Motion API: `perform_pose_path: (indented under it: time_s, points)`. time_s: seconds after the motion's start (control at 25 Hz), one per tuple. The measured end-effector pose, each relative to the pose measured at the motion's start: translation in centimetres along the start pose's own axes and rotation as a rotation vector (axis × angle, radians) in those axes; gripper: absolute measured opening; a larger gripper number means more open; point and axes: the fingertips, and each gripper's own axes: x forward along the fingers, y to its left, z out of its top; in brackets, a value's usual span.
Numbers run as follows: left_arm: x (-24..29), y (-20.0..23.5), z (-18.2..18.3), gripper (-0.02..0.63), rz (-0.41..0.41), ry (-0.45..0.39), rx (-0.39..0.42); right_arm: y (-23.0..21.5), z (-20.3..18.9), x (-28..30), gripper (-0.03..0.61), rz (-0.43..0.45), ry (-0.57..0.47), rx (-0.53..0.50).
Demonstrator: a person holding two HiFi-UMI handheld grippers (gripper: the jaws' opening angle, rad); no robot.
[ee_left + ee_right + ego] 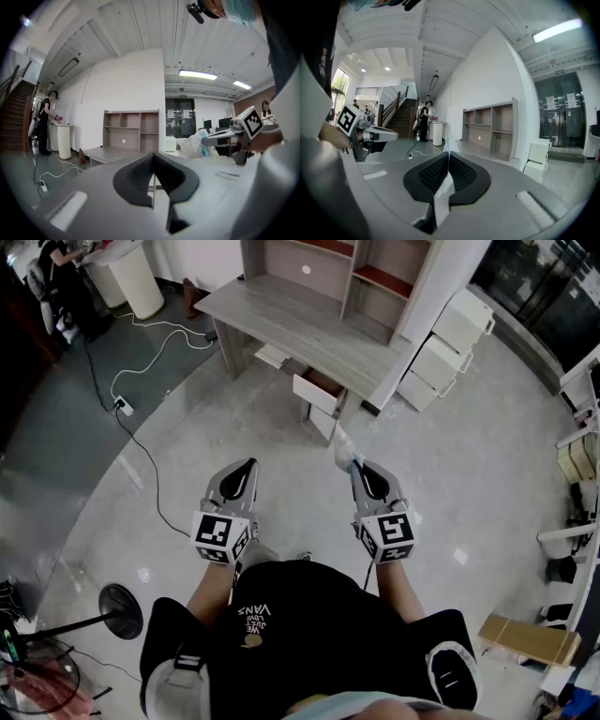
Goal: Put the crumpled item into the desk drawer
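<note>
We count, from the left: one round fan base (120, 610) on the floor; one white cable (155, 345) trailing across the floor toward the desk; two grippers, each with one marker cube. The left gripper (249, 465) has its jaws closed together with nothing between them, as its own view confirms (153, 157). There is one grey desk (291, 320) with a shelf unit on top, well ahead of us, and under its top one drawer (317, 393) stands pulled out. One crumpled item (345, 448), white with a blue edge, is not in the drawer but sticks out from the tips of the right gripper (355, 468), whose jaws are clamped on it (446, 157). Further right are one white cabinet (441, 351) of three stacked drawers, just beside the desk, and one cardboard box (530, 638) at the far right.
</note>
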Motion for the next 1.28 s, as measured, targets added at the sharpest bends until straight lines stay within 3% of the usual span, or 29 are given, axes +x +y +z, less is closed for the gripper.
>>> perform_pose_path:
  time_s: [0.44,0.56,0.76,1.28]
  points:
    - [4.8,1.1,-1.5,0.062,-0.138,0.022,-0.057,-1.2,-0.5,3.9,0.007,-0.026,0.012,0.04]
    - [7.2,2.9,-2.2,0.119,-0.171,0.038,-0.07,-1.7,-0.8,6.3,0.007,-0.049,0.027,0.048]
    - [11.5,6.3,-3.3,0.151,-0.236,0.076,-0.089,-2.7,-0.8,10.7,0.008,-0.098,0.055,0.06]
    - [19.8,14.3,-6.0,0.192,-0.472,0.189,-0.008,-2.6,-1.2,21.2,0.008,-0.268,0.133,0.066]
